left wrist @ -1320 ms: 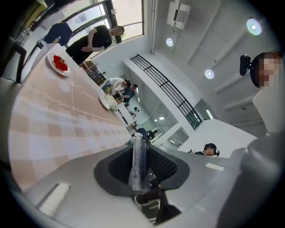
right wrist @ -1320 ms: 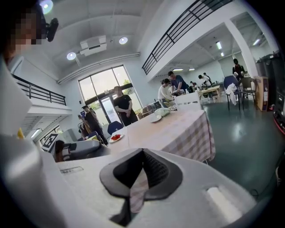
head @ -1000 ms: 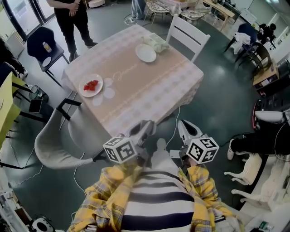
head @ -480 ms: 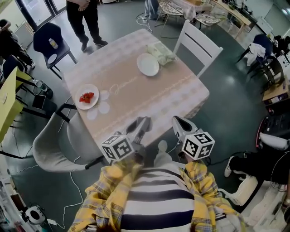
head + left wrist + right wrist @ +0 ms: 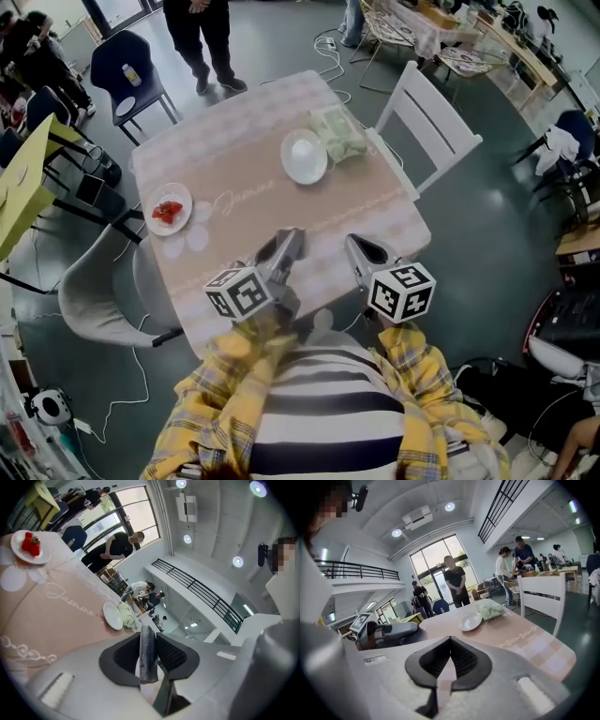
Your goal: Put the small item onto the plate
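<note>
Now that the person has stepped in, table (image 5: 234, 141): it fills more of the head view than a second ago, and both grippers reach over its near edge where they were short of it before.
Red-topped plate (image 5: 170, 209): sits at the left edge. The red pieces are too small to name, and the pale rounds beside it could be cloth print or mats.
Left gripper (image 5: 284, 248): its pads pinch a grey strip (image 5: 148, 652) that stands upright between them, and the grip is as wide as it was a second ago.
Grey strip: probably the small item, so it is in the left jaws and not yet on any plate. The head view hides it behind the gripper, and its lower end is cut off in the left gripper view.
Empty plate (image 5: 305, 157): near the far edge, well apart from both grippers. It looks the likelier target, and the walk-up has brought it closer to reach.
Green packet (image 5: 337, 136): just beside the empty plate, toward the far right corner. Its contents are unclear.
Right gripper (image 5: 361, 253): jaw tips pressed together with nothing between them.
White chair (image 5: 427, 122): stands at the right edge.
</note>
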A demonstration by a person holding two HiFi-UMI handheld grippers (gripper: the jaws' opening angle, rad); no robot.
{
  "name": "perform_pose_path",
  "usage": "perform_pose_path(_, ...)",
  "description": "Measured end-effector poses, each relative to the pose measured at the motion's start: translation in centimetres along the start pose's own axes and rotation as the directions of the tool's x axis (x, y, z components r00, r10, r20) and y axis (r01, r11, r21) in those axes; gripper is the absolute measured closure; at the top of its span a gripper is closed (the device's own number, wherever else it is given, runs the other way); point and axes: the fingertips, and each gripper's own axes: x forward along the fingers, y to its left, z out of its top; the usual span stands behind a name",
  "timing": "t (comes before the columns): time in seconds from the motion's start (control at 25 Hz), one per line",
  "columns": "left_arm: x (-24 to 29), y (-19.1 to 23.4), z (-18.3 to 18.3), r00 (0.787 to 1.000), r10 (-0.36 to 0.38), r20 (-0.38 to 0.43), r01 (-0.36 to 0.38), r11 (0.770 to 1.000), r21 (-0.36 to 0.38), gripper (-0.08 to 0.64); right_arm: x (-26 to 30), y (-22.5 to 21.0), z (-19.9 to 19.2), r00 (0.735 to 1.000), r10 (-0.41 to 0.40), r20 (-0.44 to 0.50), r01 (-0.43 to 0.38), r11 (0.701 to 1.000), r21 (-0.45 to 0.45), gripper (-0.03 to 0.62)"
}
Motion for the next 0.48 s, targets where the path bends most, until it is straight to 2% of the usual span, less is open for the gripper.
perform_pose_path(0.24,4.3,0.8,1.1,0.998,0.053,0.036,-0.053,0.999,0.004,0.466,3.0,-2.5,2.2,0.997,0.066,-0.035,-0.068,0.996,-0.052,0.595)
perform_pose_path(0.48,7.1,1.6,2.3,0.996,0.074,0.049,-0.074,0.997,-0.006,0.466,6.1,-3.8,3.3,0.994,0.093,-0.057,-0.096,0.995,-0.038,0.595)
